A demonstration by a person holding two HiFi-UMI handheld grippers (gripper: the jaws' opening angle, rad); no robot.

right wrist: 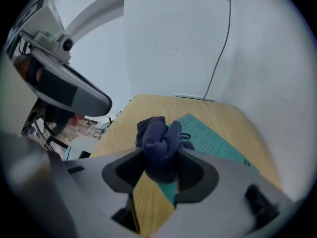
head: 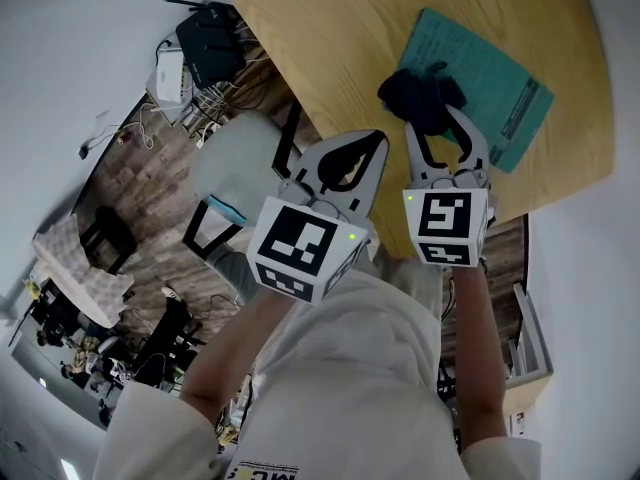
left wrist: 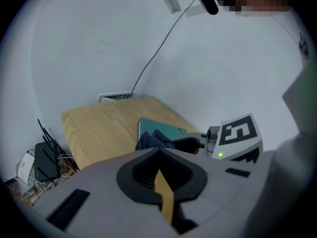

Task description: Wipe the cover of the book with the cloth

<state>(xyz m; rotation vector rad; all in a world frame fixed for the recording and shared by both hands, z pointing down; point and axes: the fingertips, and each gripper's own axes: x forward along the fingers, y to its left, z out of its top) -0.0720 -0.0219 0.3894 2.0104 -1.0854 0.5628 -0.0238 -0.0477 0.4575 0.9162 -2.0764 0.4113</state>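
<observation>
Teal book (head: 495, 83) lies flat on light wood table (head: 330, 28), toward the table's right side, cover up. It sits at an angle to the table edge. Print on the cover is too small to read.

Right gripper (head: 432, 123) has its jaws clamped on a dark navy cloth (head: 420, 93). Cloth is bunched into a wad that sticks out past the jaw tips. In the right gripper view the cloth (right wrist: 158, 143) fills the gap of the right gripper (right wrist: 161, 155), with the book (right wrist: 213, 140) just behind and below it on the table (right wrist: 148, 108). From the head view the wad sits over the near-left corner of the book. It is probably touching the cover, but contact can't be confirmed from these angles.

Left gripper (head: 372, 143) is held beside the right one, over the near table edge, off the book. Left gripper view: the left gripper (left wrist: 159, 151) has its jaws together, tips meeting, nothing between them. Past them show the table (left wrist: 99, 133), book (left wrist: 168, 128) and cloth (left wrist: 151, 140).

Both arms are in white sleeves.

Left of the table: black router (head: 210, 43) with antennas among loose cables, pale chair (head: 235, 153) below the table edge, wood-pattern floor (head: 150, 168). White wall (right wrist: 173, 43) behind the table, with a thin cable (right wrist: 220, 48) running down it.
</observation>
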